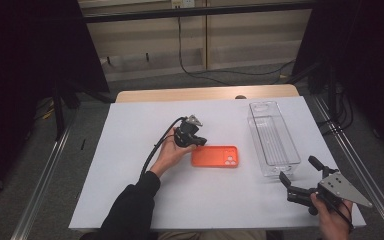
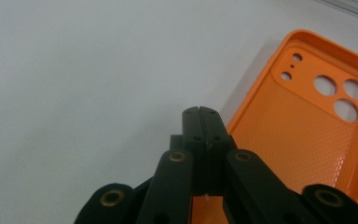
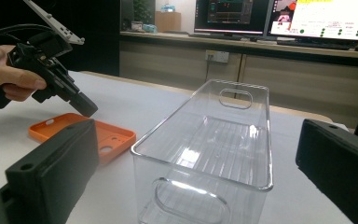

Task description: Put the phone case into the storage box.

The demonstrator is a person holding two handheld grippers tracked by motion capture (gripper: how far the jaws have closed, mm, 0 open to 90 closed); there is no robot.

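Note:
An orange phone case (image 1: 215, 156) lies inside-up on the white table top (image 1: 145, 190), its camera cut-outs at the right end. My left gripper (image 1: 196, 141) is held in a hand just over the case's left end, tilted down. Its jaws are pressed together with nothing between them, as the left gripper view shows at the gripper's tip (image 2: 203, 112) beside the case (image 2: 303, 135). A clear plastic bin (image 1: 272, 137) stands empty to the right. My right gripper (image 1: 297, 168) stands open at the bin's near end, its fingers (image 3: 51, 172) wide apart and level with the bin (image 3: 214, 144).
The table's far wooden edge (image 1: 205, 93) lies beyond the white top. Metal rails (image 1: 45, 175) run along both sides of the table. Monitors (image 3: 279, 16) stand on a counter behind. The left gripper (image 3: 86, 106) and case (image 3: 107, 135) appear left of the bin.

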